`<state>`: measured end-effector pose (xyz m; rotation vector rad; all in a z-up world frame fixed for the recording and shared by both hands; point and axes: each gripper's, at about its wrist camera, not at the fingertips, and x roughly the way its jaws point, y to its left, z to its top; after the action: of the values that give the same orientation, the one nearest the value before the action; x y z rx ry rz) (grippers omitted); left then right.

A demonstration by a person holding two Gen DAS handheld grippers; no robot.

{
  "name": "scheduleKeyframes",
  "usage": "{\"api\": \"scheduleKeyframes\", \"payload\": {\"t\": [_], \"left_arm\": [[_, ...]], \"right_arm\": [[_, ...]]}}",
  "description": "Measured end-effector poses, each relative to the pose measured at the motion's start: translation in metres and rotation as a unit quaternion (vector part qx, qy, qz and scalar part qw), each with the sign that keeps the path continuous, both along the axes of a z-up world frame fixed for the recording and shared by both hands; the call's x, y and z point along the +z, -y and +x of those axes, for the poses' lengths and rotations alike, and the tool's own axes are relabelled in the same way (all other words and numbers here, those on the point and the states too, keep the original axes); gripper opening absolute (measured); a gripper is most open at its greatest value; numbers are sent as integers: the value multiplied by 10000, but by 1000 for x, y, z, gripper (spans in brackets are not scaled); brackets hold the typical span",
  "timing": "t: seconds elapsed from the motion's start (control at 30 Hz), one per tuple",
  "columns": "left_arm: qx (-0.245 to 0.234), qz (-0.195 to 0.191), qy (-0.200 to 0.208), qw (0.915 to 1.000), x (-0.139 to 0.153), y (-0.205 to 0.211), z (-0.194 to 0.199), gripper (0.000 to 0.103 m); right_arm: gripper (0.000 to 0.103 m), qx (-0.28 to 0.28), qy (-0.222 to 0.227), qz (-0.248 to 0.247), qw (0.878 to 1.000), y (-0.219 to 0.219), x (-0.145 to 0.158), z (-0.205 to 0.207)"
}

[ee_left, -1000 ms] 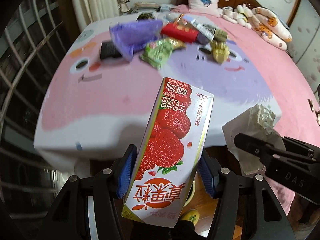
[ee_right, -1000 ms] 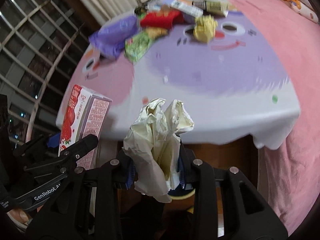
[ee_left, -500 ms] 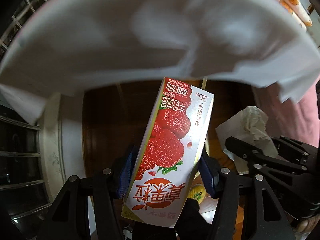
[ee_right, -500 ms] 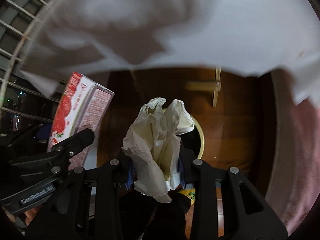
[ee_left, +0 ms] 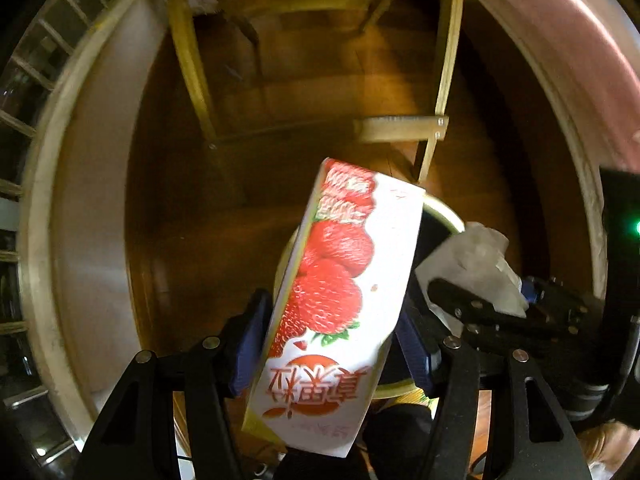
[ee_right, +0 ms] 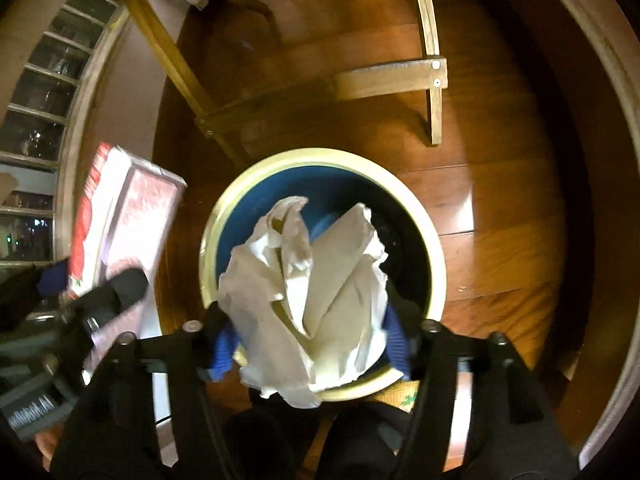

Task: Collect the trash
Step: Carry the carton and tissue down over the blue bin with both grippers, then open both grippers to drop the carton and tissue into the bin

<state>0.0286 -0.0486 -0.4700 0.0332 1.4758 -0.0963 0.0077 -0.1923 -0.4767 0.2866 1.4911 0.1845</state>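
Open bin (ee_right: pixel 434 256) mouth below; wooden table legs (ee_right: pixel 434 92) just beyond

The carton (ee_left: pixel 340 304) is white with big red strawberries, small green leaves and a red-orange round mark with white characters; its side face, seen in the right wrist view, is pale pink with fine print too blurred to read. The crumpled paper (ee_right: pixel 316 292) is white to cream, with grey shadows in the folds. The bin (ee_right: pixel 434 256) has a pale yellow rim and a dark blue inside. The floor (ee_right: pixel 500 184) is warm reddish-brown wood with plank lines. The wooden frame (ee_right: pixel 392 78) above it is lighter, yellow-brown. The left tongs (ee_left: pixel 334 350) and the right tongs (ee_right: pixel 312 344) are black with blue pads (ee_right: pixel 223 350). At the right edge of the left wrist view, the cloth (ee_left: pixel 560 40) is pink.
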Motion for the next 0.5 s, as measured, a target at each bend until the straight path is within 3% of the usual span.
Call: {"api": "scheduleKeyframes", "payload": {"t": [0.13, 0.3, 0.5], "left_arm": [[-7, 45, -73, 10000, -23, -10, -3, 85], [114, 51, -95, 9999, -32, -20, -2, 87], [171, 62, 39, 9998, 2, -25, 7, 87]], "right_arm": [[73, 2, 80, -276, 9996, 1, -21, 3], [74, 33, 149, -366, 9992, 2, -19, 8], [75, 11, 196, -431, 9989, -2, 15, 6]]}}
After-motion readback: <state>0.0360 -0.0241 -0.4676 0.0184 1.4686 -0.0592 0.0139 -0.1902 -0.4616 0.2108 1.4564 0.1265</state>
